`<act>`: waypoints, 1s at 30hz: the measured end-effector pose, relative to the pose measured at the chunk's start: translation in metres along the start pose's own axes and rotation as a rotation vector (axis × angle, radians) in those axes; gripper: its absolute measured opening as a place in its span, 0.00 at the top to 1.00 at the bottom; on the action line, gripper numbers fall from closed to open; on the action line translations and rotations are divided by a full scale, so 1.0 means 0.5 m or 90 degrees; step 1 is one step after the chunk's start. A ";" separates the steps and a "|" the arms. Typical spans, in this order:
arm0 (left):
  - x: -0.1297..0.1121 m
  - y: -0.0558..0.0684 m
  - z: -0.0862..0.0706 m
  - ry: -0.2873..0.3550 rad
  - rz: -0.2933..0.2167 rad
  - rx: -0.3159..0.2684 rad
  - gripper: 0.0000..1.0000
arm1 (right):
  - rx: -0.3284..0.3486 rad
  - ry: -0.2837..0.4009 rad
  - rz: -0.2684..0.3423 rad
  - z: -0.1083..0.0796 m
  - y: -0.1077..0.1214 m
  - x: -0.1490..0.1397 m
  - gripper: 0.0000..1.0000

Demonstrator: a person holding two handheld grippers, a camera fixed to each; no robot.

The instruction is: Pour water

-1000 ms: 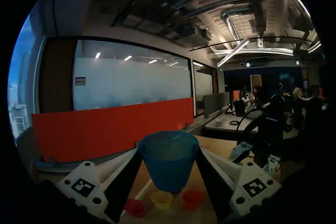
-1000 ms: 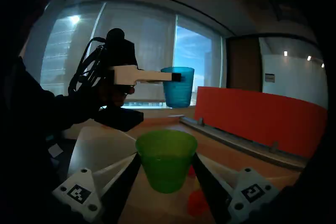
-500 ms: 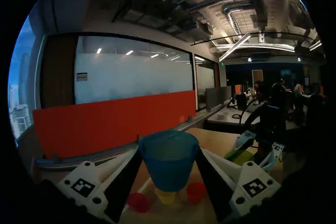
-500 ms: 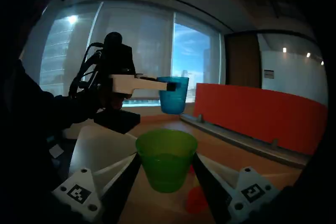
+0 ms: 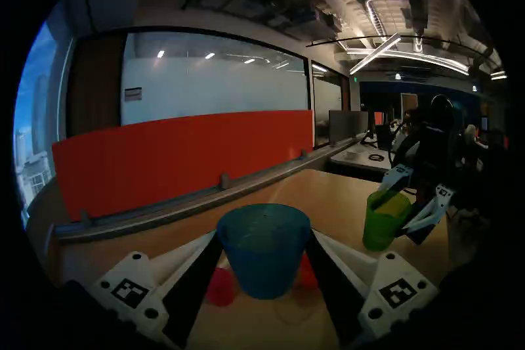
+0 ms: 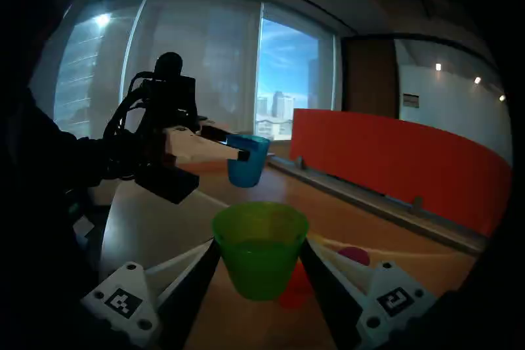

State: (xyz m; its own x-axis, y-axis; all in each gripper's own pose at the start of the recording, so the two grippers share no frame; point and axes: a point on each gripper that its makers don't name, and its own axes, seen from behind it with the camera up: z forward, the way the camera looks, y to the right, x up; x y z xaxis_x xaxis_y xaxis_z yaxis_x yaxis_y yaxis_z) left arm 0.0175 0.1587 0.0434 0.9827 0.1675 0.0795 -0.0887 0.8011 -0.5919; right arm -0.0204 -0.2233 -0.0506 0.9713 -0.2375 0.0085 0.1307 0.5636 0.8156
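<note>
My left gripper (image 5: 263, 261) is shut on an upright blue cup (image 5: 263, 257), held above the wooden table (image 5: 328, 196). In the right gripper view that same blue cup (image 6: 247, 160) hangs farther off in the left gripper (image 6: 243, 152), with a hand behind it. My right gripper (image 6: 260, 263) is shut on a green cup (image 6: 260, 255) with liquid in it. From the left gripper view the green cup (image 5: 384, 218) appears at the right, between the right gripper's fingers (image 5: 430, 211). Small red cups (image 5: 222, 286) sit on the table below the blue cup.
An orange partition (image 5: 184, 150) with a grey rail runs along the table's far edge. Another small red cup (image 6: 294, 285) and a pink one (image 6: 354, 255) sit on the table (image 6: 164, 218) under the green cup. Bright windows (image 6: 289, 81) lie behind the left gripper. Desks stand at the back right.
Both grippers have tilted downward and lowered toward the table, each keeping its cup. The green cup has come into the left gripper view at the right, and the blue cup sits lower in the right gripper view.
</note>
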 end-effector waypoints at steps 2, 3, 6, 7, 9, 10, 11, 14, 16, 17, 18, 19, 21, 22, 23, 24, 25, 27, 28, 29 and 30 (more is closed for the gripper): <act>-0.016 -0.001 0.004 -0.011 -0.001 -0.002 0.14 | -0.002 -0.004 0.006 -0.004 0.005 -0.008 0.13; -0.022 -0.003 0.006 -0.016 0.001 -0.001 0.14 | -0.002 -0.007 0.008 -0.005 0.007 -0.012 0.13; -0.042 -0.007 0.011 -0.029 0.009 0.003 0.14 | -0.003 -0.017 0.012 -0.007 0.010 -0.026 0.12; -0.049 -0.008 0.012 -0.033 0.011 0.003 0.14 | -0.003 -0.021 0.012 -0.006 0.010 -0.031 0.12; -0.064 -0.009 0.015 -0.043 0.012 0.004 0.14 | -0.001 -0.029 0.012 -0.005 0.010 -0.042 0.13; -0.072 -0.009 0.016 -0.048 0.012 0.004 0.14 | 0.001 -0.034 0.013 -0.004 0.008 -0.048 0.13; -0.081 -0.009 0.018 -0.054 0.012 0.003 0.14 | 0.003 -0.038 0.013 -0.003 0.007 -0.055 0.13; -0.109 -0.011 0.023 -0.073 0.010 0.002 0.14 | 0.009 -0.055 0.017 -0.002 0.005 -0.075 0.13; -0.129 -0.015 0.028 -0.086 0.011 0.003 0.14 | 0.008 -0.065 0.018 -0.001 0.007 -0.088 0.13; -0.140 -0.016 0.030 -0.094 0.011 0.004 0.14 | 0.008 -0.071 0.018 0.000 0.008 -0.096 0.13; -0.149 -0.017 0.032 -0.101 0.012 0.004 0.14 | 0.009 -0.075 0.019 0.000 0.009 -0.102 0.13; -0.159 -0.018 0.035 -0.108 0.013 0.004 0.14 | 0.009 -0.079 0.021 0.001 0.010 -0.107 0.13; -0.178 -0.016 0.039 -0.124 0.016 0.002 0.13 | 0.011 -0.087 0.024 0.003 0.011 -0.118 0.13; -0.187 -0.015 0.040 -0.131 0.017 0.000 0.13 | 0.013 -0.090 0.026 0.004 0.011 -0.122 0.13; -0.196 -0.012 0.042 -0.139 0.019 -0.003 0.13 | 0.015 -0.093 0.029 0.005 0.011 -0.127 0.13; -0.206 -0.011 0.043 -0.146 0.020 -0.006 0.13 | 0.016 -0.096 0.030 0.007 0.012 -0.132 0.13; -0.215 -0.009 0.045 -0.154 0.022 -0.008 0.13 | 0.017 -0.099 0.031 0.008 0.012 -0.136 0.13; -0.234 -0.008 0.047 -0.170 0.027 -0.012 0.13 | 0.019 -0.107 0.033 0.011 0.013 -0.146 0.13; -0.243 -0.008 0.048 -0.178 0.029 -0.012 0.13 | 0.020 -0.111 0.033 0.013 0.013 -0.151 0.13; -0.254 -0.008 0.049 -0.186 0.032 -0.013 0.13 | 0.021 -0.116 0.034 0.014 0.013 -0.157 0.13; -0.262 -0.008 0.050 -0.192 0.034 -0.013 0.13 | 0.022 -0.120 0.035 0.016 0.013 -0.162 0.12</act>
State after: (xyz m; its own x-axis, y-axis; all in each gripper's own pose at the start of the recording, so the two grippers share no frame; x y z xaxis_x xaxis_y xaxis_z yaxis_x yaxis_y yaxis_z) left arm -0.1148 0.1479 0.0556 0.8835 0.3748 0.2810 -0.1324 0.7752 -0.6177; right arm -0.0998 -0.2065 -0.0414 0.9222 -0.3527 0.1586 0.0687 0.5530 0.8303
